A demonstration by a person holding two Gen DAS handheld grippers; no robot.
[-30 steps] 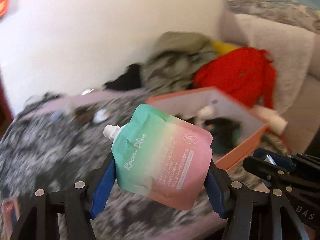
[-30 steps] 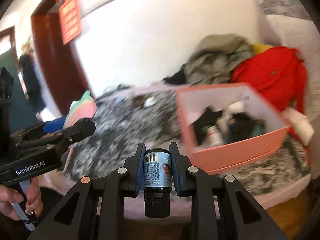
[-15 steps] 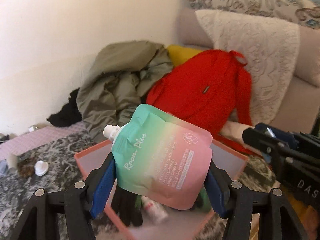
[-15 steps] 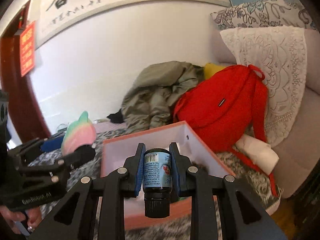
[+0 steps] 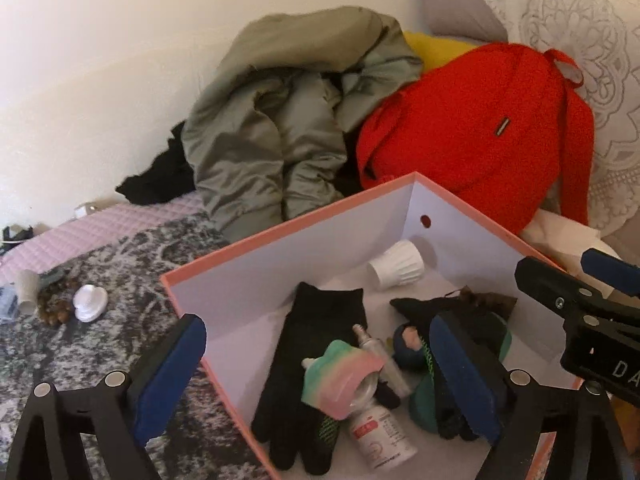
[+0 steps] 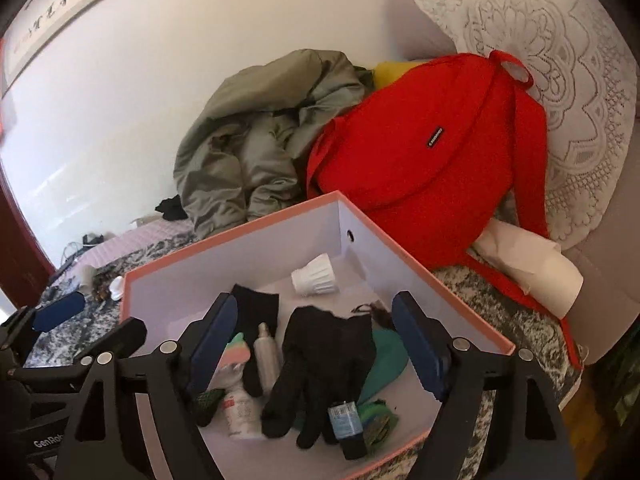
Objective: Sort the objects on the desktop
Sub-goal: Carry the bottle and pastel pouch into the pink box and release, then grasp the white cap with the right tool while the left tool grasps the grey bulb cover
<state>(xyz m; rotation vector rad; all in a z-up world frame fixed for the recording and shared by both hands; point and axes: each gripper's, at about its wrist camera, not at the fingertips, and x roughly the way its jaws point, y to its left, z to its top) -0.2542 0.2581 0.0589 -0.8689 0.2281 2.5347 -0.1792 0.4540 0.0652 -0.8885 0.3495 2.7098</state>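
White wall backs a bed covered in a grey mottled blanket, with an olive-green padded jacket and a red fabric backpack piled behind. On the blanket sits a salmon-pink cardboard box with a white inside. Both grippers hang above it. The left gripper has its jaws spreading wide with nothing pinched; the mint-and-pink gradient spouted pouch lies in the box on a black knit glove. The right gripper also has its jaws opening, empty; the small dark bottle with a blue label rests in the box (near its front wall), beside another black glove.
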